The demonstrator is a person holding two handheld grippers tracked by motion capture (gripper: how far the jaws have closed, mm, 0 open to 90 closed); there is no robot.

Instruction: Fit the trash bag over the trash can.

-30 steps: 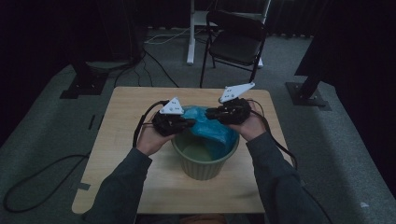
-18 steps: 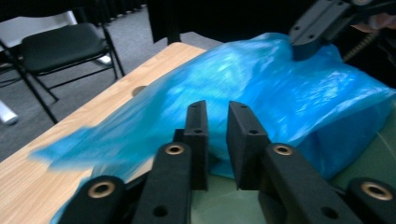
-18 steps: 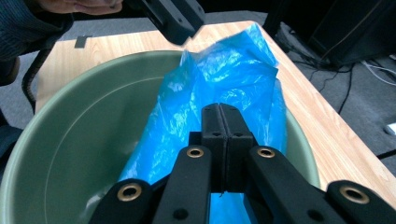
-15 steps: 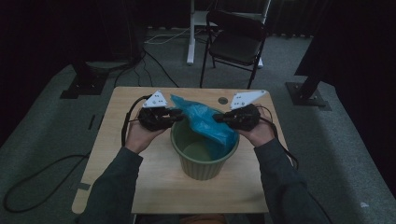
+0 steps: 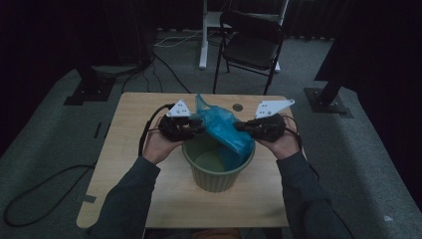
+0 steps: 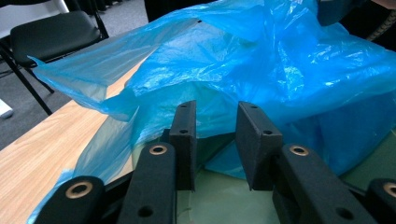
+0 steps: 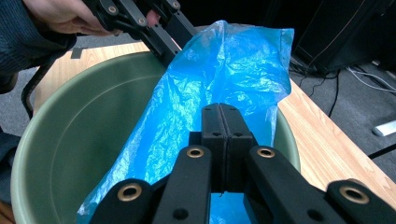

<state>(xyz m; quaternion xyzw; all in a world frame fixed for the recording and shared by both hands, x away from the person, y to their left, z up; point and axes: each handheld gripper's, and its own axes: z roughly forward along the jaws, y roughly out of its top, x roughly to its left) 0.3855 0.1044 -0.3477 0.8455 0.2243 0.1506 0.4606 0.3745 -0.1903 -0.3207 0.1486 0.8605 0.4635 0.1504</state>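
Nearest edge of high view: both forearms in dark sleeves are cut off at the bottom. The near table (image 5: 149, 199) edge is dim and partly behind them.

Green bucket (image 5: 217, 167) stands at table centre, between the hands. Its base is hidden by its own wall; its far rim lies under the blue plastic bag (image 5: 224, 130).

Left gripper (image 5: 198, 125): jaws parted, a clear gap between the pads in left gripper view, and they have just been opening. The bag film lies ahead of and above the tips, nothing pressed between them. Bucket floor shows through the gap.

Right gripper (image 5: 240, 126): jaws closed pad to pad in right gripper view, with bag film at the tips. The pinched edge itself is hidden by the pads, so a grip on it looks likely, not certain.

Bag: long axis runs from inside the bucket at its right wall up and away over the far rim, free end pointing toward the chair (image 5: 251, 42). The bag mouth cannot be made out among the creases
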